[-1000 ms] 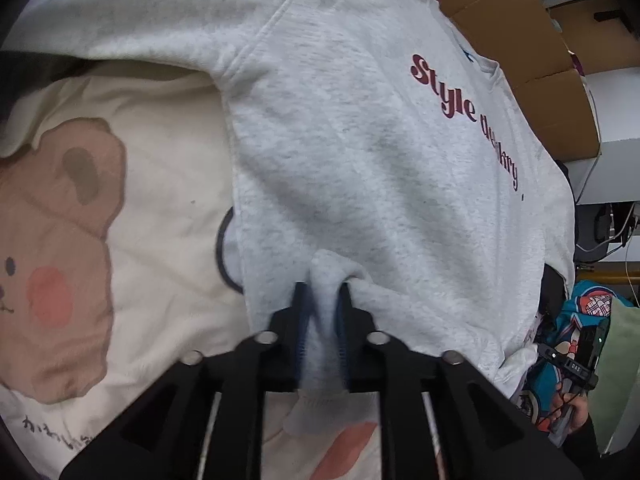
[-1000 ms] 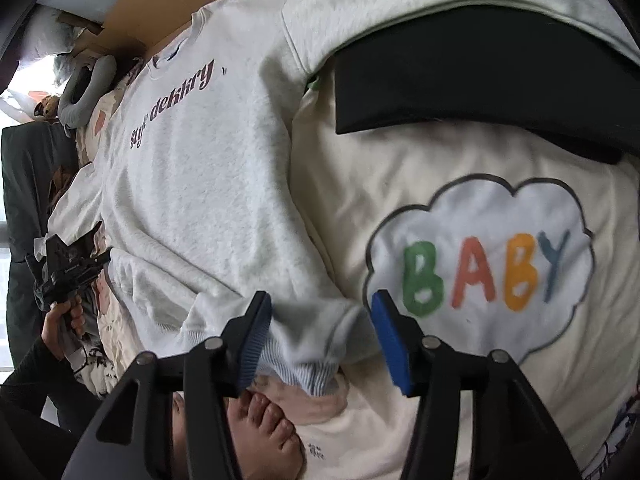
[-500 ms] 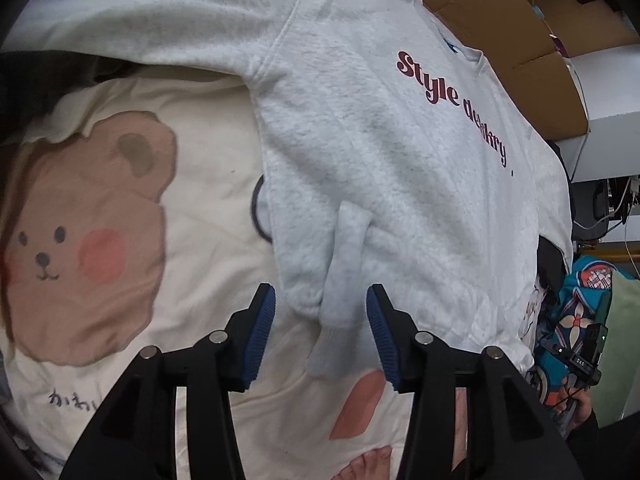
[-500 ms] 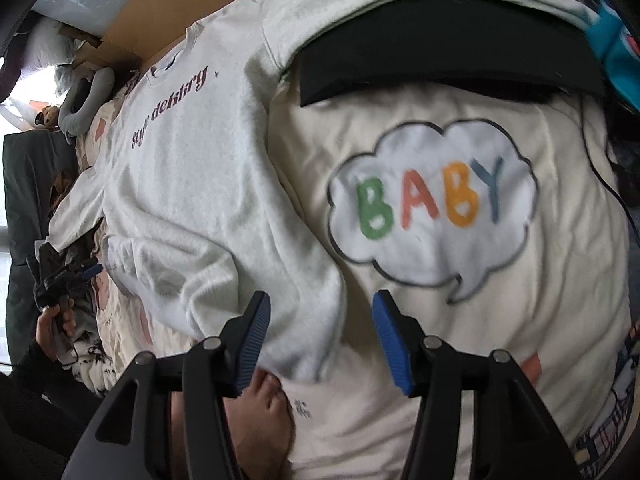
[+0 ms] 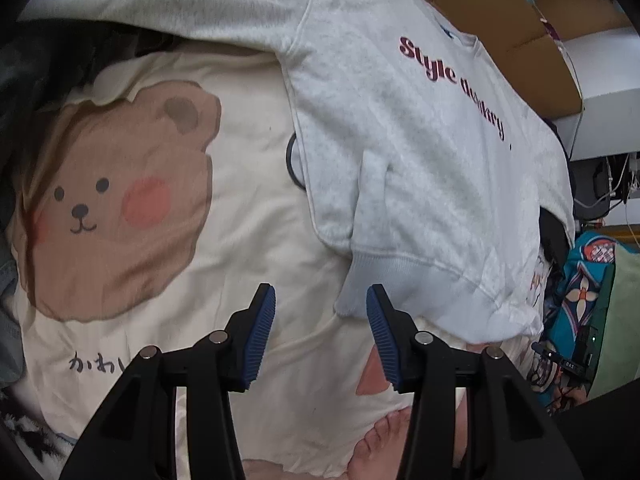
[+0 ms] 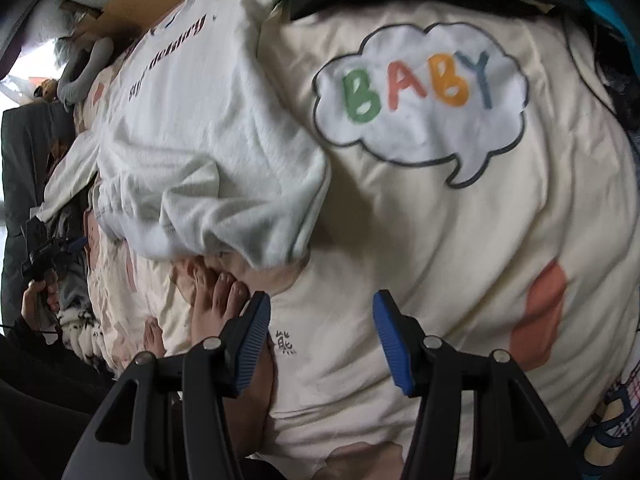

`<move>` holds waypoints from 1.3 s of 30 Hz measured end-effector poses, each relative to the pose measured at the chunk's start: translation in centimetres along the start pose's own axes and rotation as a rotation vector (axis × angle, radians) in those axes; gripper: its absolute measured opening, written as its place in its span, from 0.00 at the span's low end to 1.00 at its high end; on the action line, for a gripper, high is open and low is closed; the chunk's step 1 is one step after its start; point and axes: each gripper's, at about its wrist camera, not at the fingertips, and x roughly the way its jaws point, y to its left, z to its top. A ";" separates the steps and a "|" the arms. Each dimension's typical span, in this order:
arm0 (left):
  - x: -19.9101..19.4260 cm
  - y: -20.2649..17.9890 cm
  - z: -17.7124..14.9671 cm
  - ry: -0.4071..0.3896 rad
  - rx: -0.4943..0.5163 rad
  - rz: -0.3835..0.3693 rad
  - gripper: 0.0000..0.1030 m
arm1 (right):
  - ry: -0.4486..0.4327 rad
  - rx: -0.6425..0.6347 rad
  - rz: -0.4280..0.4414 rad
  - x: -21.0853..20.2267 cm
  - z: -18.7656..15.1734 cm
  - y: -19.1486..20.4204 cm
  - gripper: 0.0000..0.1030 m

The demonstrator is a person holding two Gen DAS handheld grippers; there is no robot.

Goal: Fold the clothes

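1. We take the grey sweatshirt [image 5: 400, 152] as our landmark. It lies spread front-up on a cream blanket [image 5: 248, 248], its dark red lettering showing, with one sleeve laid back across its body.
2. We judge it soft, thick and fairly light: it should drape and bunch rather than hold a crease, and its fleecy face should grip blue pads well.
3. The ribbed hem [image 5: 404, 276] at the sweatshirt's near edge looks like the firmest place to pinch; a cuff or shoulder seam would serve too. A single layer mid-panel would likely just pull up a tent.
4. The left tongs [image 5: 321, 334] stand just off the hem's near corner, half-wide and empty. The jaws have just been opening, and no cloth lies between them now.
5. The right tongs [image 6: 321, 340] hang below the sweatshirt's other lower corner, over bare blanket, half-wide and holding nothing.
6. Beyond the sweatshirt, the blanket carries a bear print [image 5: 116, 196] on one side and a "BABY" cloud [image 6: 420, 96] on the other.
7. The person's bare toes [image 6: 216, 300] sit just under the sweatshirt's bunched lower edge, so we would keep any low grab clear of them.
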 end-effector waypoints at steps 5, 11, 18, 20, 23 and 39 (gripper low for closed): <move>0.8 -0.1 -0.8 0.026 0.016 0.009 0.46 | 0.006 -0.024 0.010 2.2 0.5 1.2 0.50; 1.7 -0.9 -1.0 0.045 0.082 0.056 0.46 | 0.000 -0.062 -0.002 4.3 1.3 2.3 0.50; 2.9 -1.7 -0.3 0.047 0.106 0.048 0.46 | -0.072 -0.035 0.003 5.1 1.9 1.9 0.46; 3.5 -2.0 0.0 0.046 0.118 0.049 0.46 | -0.079 -0.035 0.004 5.2 2.2 1.9 0.39; 4.5 -2.5 0.5 0.051 0.137 0.054 0.46 | -0.074 -0.045 0.015 5.4 2.6 2.2 0.22; 7.3 -3.4 0.3 0.020 0.082 -0.007 0.18 | -0.072 -0.089 0.032 1.5 3.4 3.8 0.08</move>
